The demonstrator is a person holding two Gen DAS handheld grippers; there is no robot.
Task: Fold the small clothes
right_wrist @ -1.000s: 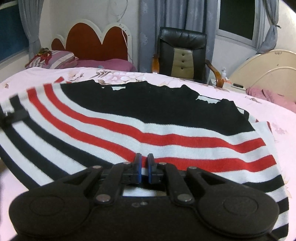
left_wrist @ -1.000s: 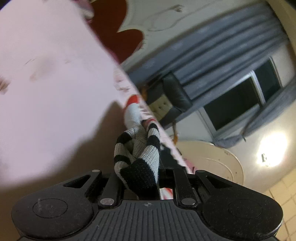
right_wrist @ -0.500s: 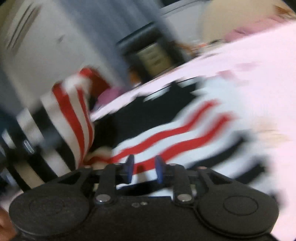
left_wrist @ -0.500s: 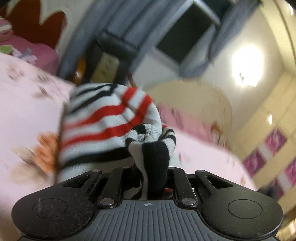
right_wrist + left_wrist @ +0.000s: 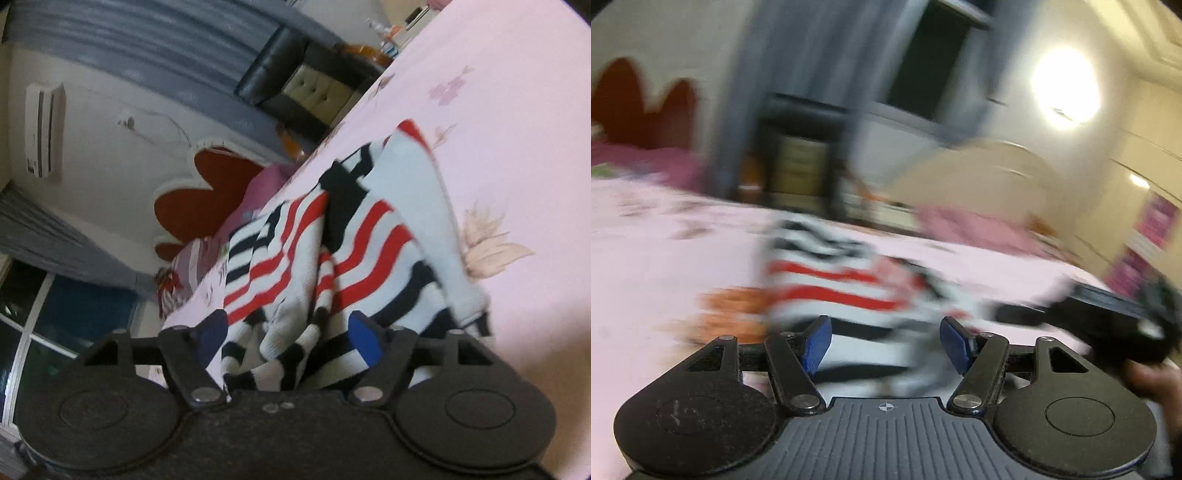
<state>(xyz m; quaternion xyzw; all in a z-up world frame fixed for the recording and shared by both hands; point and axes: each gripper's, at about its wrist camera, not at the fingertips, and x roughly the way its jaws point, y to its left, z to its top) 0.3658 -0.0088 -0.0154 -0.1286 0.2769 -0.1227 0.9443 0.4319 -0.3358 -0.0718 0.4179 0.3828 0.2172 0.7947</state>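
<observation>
A small knit sweater (image 5: 842, 291) with black, white and red stripes lies in a folded heap on the pink bed sheet (image 5: 657, 266). The left wrist view is blurred. My left gripper (image 5: 884, 345) is open and empty, just short of the sweater's near edge. My right gripper (image 5: 286, 341) is open, its blue pads either side of the bunched black-and-white striped hem (image 5: 269, 354), with the sweater (image 5: 362, 236) spread beyond it. The right gripper's body (image 5: 1108, 325) shows at the right of the left wrist view.
The bed sheet (image 5: 517, 129) has flower prints. A red scalloped headboard (image 5: 207, 192) and pillows (image 5: 184, 266) are at the bed's head. A black chair (image 5: 295, 85) and grey curtains stand beside the bed. A folded round table (image 5: 979, 173) leans at the far side.
Both grippers have opened and let go of the sweater. The raised left part has come down over the rest, so the sweater lies as a folded heap. Both cameras swung sharply.
</observation>
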